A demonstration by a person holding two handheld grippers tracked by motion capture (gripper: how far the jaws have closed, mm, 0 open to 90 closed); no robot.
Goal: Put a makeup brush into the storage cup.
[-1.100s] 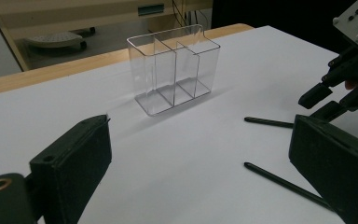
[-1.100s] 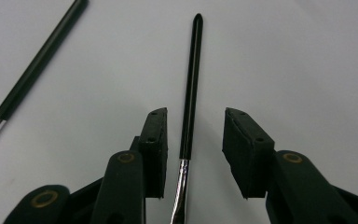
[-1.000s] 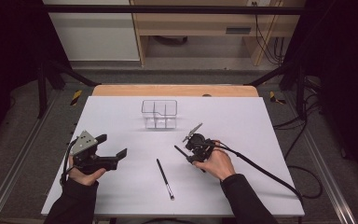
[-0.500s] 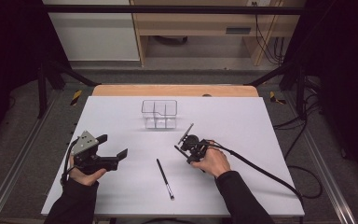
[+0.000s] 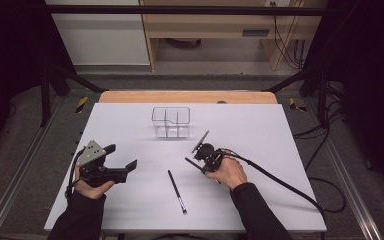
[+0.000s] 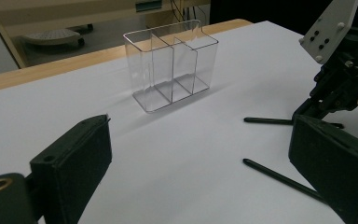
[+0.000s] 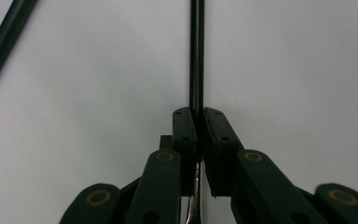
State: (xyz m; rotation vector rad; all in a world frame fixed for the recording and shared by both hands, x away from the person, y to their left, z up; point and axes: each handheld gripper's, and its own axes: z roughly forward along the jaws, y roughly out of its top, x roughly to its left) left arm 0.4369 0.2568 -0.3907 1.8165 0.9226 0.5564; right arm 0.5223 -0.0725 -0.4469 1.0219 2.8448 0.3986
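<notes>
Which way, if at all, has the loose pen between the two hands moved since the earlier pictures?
No. The loose pen lies at the same spot and angle, in front of the clear organizer.

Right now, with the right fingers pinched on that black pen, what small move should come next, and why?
Probably lift the right gripper a little. Its jaws have just been closing, and they now clamp the black pen, which seems to lie low on the white table. It has to rise before going to the clear organizer.

- right gripper (image 5: 196, 161) down on the white table (image 5: 280, 150), jaws just closed on a thin black pen (image 5: 192, 162)
- left gripper (image 5: 123, 162) wide open, nothing in it
- second pen (image 5: 176, 191) lying loose between the hands
- clear organizer (image 5: 171, 121) further back
</notes>
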